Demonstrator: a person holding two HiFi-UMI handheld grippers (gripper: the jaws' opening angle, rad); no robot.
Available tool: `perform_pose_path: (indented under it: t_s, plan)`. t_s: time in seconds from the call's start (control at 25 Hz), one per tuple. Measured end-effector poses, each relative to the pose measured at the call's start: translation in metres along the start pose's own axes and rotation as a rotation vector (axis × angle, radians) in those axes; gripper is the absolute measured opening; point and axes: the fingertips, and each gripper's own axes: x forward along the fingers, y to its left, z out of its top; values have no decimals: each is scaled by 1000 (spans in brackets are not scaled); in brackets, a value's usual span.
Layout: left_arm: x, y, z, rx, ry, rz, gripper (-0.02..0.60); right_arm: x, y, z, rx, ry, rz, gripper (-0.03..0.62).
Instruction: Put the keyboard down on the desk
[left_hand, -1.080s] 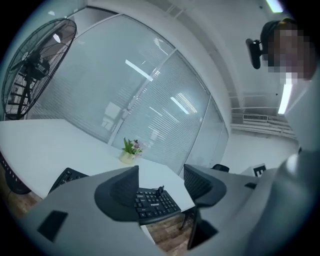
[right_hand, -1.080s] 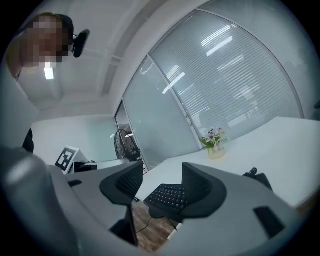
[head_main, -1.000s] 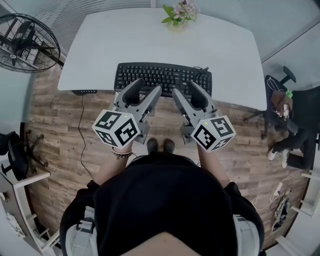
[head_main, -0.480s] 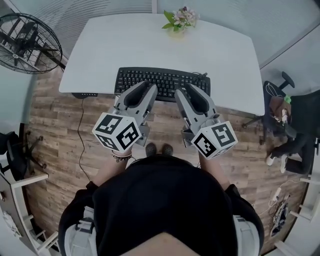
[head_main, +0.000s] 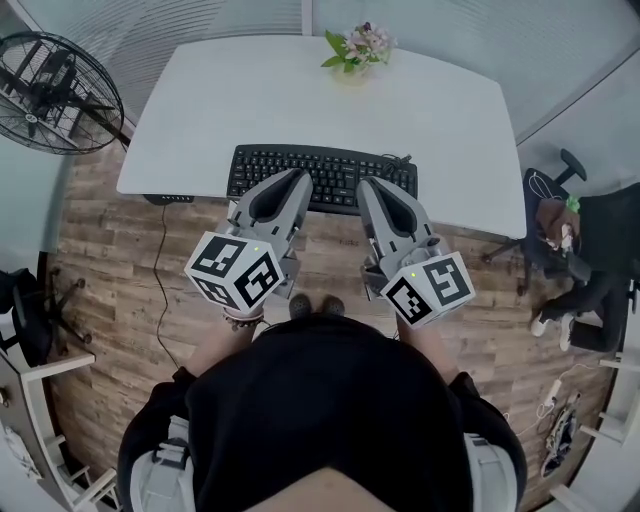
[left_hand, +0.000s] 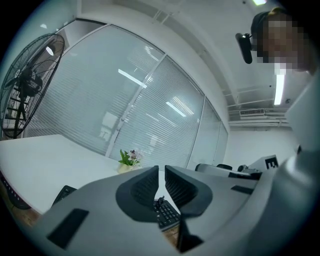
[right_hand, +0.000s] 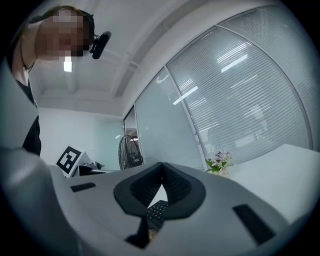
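Observation:
A black keyboard (head_main: 320, 170) lies flat on the white desk (head_main: 200, 110), close to its near edge. My left gripper (head_main: 300, 178) hovers over the keyboard's near left half, and my right gripper (head_main: 368, 185) hovers over its near right half. Both have just been closing and now stand shut with nothing between the jaws. In the left gripper view the closed tips (left_hand: 161, 170) meet above the keyboard (left_hand: 167, 215). The right gripper view shows the same: the shut tips (right_hand: 162, 167) sit above the keys (right_hand: 157, 210).
A small pot of flowers (head_main: 352, 48) stands at the desk's far edge. A floor fan (head_main: 55, 90) is to the left. An office chair (head_main: 560, 220) with things on it is to the right. A cable (head_main: 165, 250) runs down over the wooden floor.
Both grippers' jaws have gone from wide open to shut, with nothing taken hold of. The right gripper has risen a little. The keyboard has stayed on the desk.

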Motion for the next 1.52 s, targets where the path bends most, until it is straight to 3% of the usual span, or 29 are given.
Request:
perform_pose_path:
  t_s: [0.8, 1.52]
  plan:
    - [11, -1, 7, 5, -22, -24, 44, 7, -3, 9, -47, -21, -1, 3]
    - [14, 9, 13, -16, -36, -35, 41, 17, -5, 5, -24, -19, -7, 3]
